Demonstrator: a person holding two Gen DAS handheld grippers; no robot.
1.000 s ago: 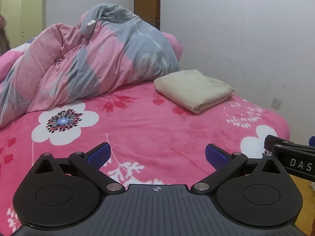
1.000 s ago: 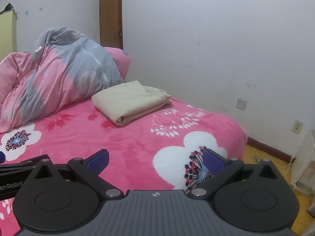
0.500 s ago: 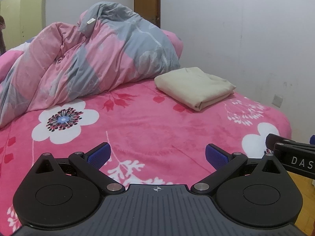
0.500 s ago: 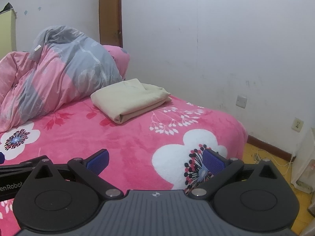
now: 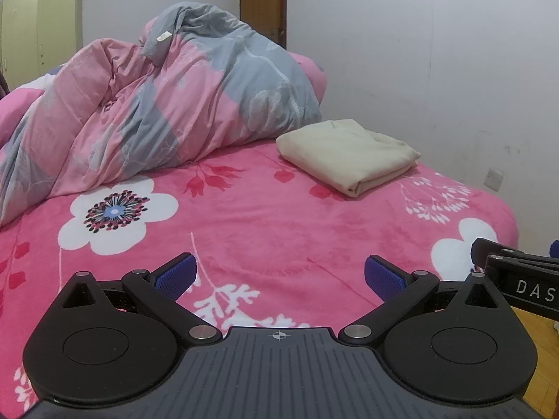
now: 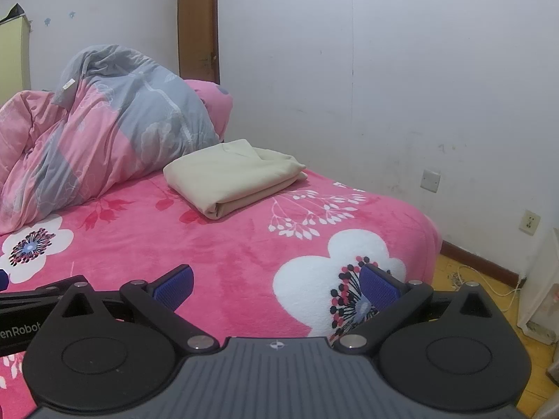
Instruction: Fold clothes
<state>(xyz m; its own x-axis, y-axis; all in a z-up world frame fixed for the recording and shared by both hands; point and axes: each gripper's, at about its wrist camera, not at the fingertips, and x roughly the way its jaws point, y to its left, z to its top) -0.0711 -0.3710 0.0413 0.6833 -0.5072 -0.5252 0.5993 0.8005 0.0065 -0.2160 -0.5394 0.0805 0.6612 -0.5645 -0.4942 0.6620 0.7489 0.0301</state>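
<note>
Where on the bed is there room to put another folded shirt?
The pink blanket lies bare between the open left gripper, the duvet heap and the folded cream garment. Also bare: the white flower corner before the open right gripper. The duvet crowds the back left.

We see soft, even indoor light with a cool violet cast, faint shadows, no glare. Both views stay sharp; fisheye bending curves the edges and darkens corners.

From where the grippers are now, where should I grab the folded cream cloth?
Probably the near corner of the cloth, where the rounded fold edge faces the open right gripper. Come in low along the blanket, pinching all layers together.
</note>
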